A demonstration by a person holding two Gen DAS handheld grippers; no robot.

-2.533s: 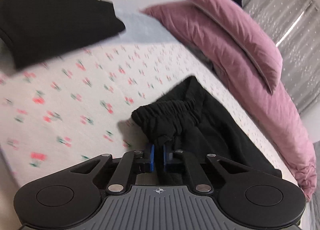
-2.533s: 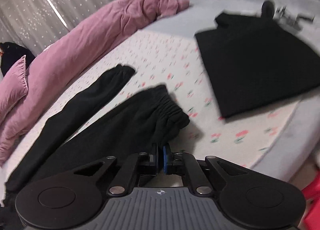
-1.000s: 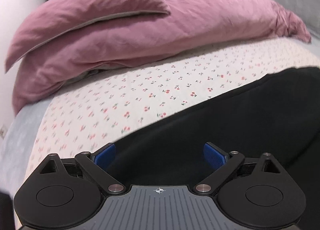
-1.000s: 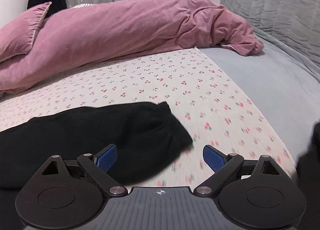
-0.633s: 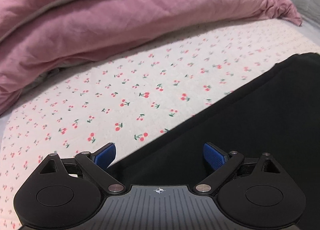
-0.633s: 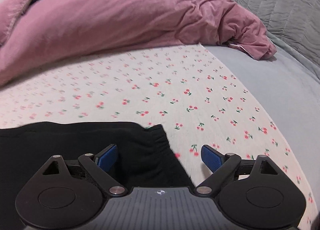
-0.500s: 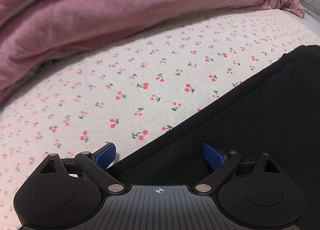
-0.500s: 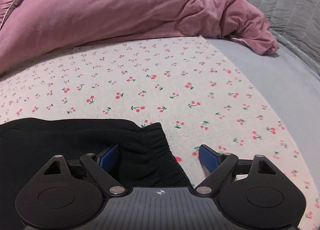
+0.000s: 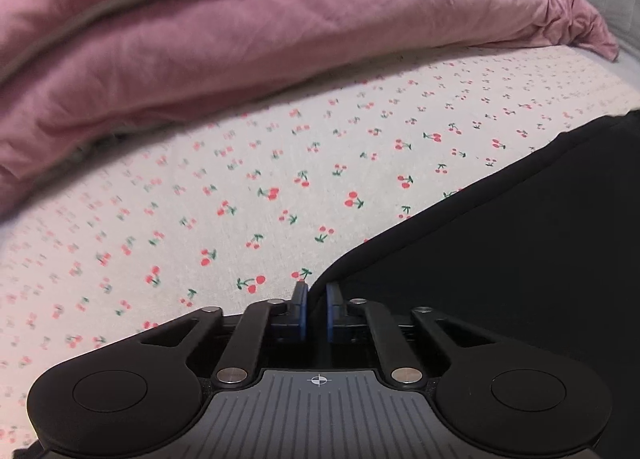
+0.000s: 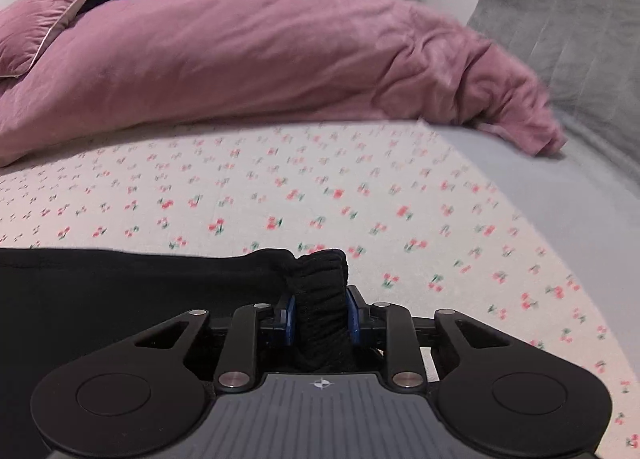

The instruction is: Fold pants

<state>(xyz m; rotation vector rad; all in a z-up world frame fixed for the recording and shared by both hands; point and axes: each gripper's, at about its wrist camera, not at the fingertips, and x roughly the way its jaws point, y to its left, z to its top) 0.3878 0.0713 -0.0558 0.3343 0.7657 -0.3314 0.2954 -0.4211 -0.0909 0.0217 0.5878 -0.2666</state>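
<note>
The pants (image 9: 520,259) run off the right edge of the left view, their full shape unseen. A pink duvet (image 9: 280,39) crosses the top. The left hand-held gripper (image 9: 316,305) pinches the pants' edge on the cherry-print bed (image 9: 200,199). The right hand-held gripper (image 10: 320,315) clamps the gathered black cuff (bunched thick).

Both grippers, spread wide half a second ago, have now closed: the left gripper (image 9: 316,301) pinches the black fabric pants' (image 9: 520,259) edge, the right gripper (image 10: 320,315) clamps their gathered cuff.
</note>
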